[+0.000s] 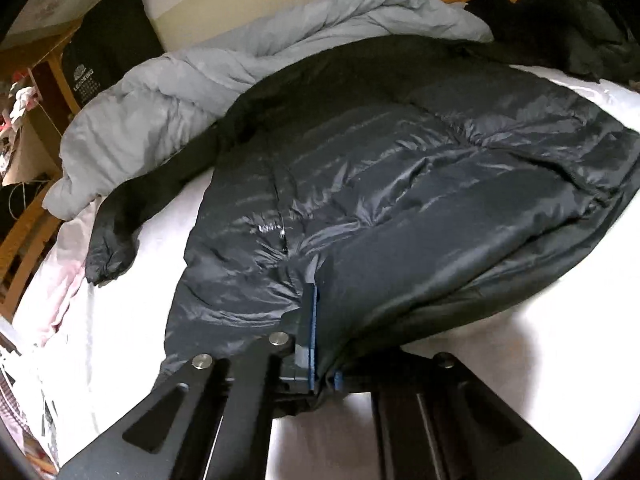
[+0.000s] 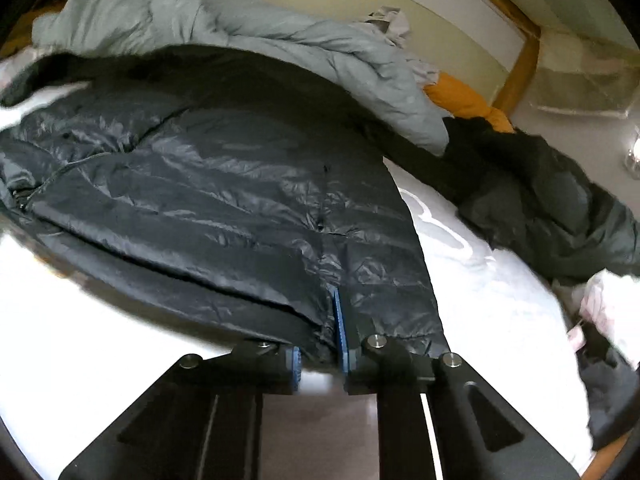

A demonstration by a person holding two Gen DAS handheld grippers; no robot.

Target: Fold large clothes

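Note:
A large dark puffer jacket (image 1: 400, 168) lies spread on the white bed sheet (image 1: 520, 340); its shiny quilted lining faces up. One sleeve (image 1: 116, 240) trails off to the left. My left gripper (image 1: 318, 300) is shut on the jacket's near hem, blue pads pinching the fabric. In the right wrist view the same jacket (image 2: 224, 184) fills the middle. My right gripper (image 2: 338, 304) is shut on the hem too, near the jacket's right edge, with cloth bunched between its blue pads.
A crumpled grey duvet (image 1: 192, 80) lies behind the jacket along the wall. A second dark garment (image 2: 552, 200) lies heaped at the far right beside an orange cloth (image 2: 464, 100). A wooden bed frame (image 2: 520, 68) borders the mattress. Clutter stands left of the bed.

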